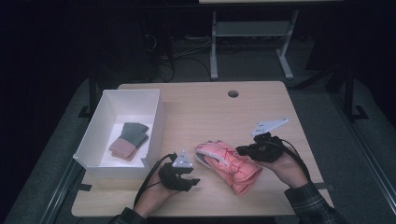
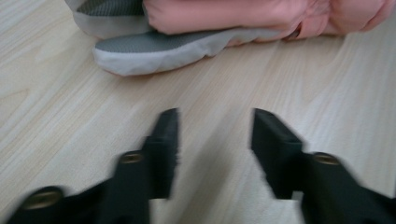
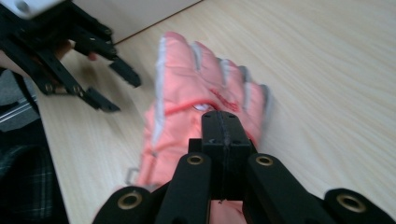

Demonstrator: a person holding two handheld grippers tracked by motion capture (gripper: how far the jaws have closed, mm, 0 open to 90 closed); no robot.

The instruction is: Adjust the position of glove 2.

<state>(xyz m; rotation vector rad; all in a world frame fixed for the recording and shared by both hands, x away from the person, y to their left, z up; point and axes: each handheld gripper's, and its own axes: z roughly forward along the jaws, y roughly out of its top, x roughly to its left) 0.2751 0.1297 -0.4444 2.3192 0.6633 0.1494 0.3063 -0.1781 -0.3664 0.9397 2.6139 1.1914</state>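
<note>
A pink padded glove (image 1: 231,165) lies flat on the wooden table (image 1: 210,107), its fingers pointing left. My left gripper (image 1: 194,176) sits just left of the fingertips, open, with nothing between its jaws. In the left gripper view, the glove's grey-and-white palm edge (image 2: 154,51) lies a little beyond the gripper (image 2: 215,123). My right gripper (image 1: 239,150) is at the glove's upper right side. In the right gripper view its jaws (image 3: 226,119) are pressed together over the back of the glove (image 3: 187,107), with no fabric visible between them. The left gripper (image 3: 122,93) shows beyond.
A white box (image 1: 156,121) stands at the table's left, holding a folded green and pink pair of gloves (image 1: 130,139). A round cable hole (image 1: 233,94) is near the far edge. A metal desk frame (image 1: 252,42) stands on the floor beyond.
</note>
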